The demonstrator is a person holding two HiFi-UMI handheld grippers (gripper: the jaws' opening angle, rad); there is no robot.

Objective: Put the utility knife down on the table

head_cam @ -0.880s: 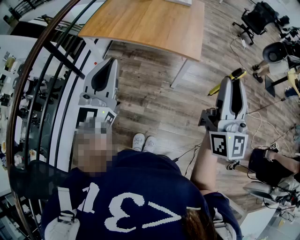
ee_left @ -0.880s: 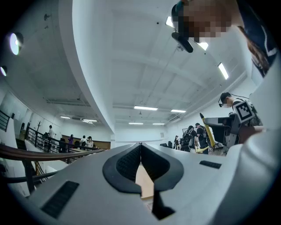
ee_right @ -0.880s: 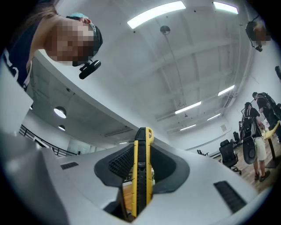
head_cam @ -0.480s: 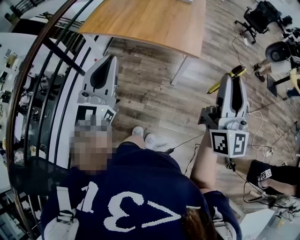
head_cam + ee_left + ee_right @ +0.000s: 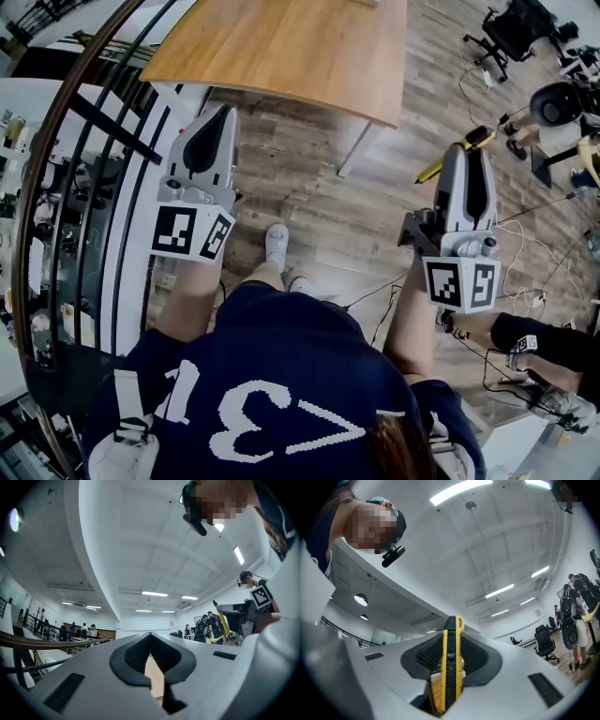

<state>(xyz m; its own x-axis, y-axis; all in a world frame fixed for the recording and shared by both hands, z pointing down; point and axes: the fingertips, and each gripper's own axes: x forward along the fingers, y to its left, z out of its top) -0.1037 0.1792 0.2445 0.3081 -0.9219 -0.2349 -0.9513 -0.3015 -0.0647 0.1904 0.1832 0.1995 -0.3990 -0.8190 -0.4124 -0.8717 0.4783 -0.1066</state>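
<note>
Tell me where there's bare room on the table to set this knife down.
The whole visible top of the table looks bare, from the edge by the railing to the near right corner above its leg. To its right, the floor is crowded with chairs.

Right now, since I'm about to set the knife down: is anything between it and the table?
Nothing visible. The utility knife is clamped in the right gripper, out over the floor. The wooden table lies ahead and to its left in the head view, with only floor between, and the near part of its top is bare wood.
</note>
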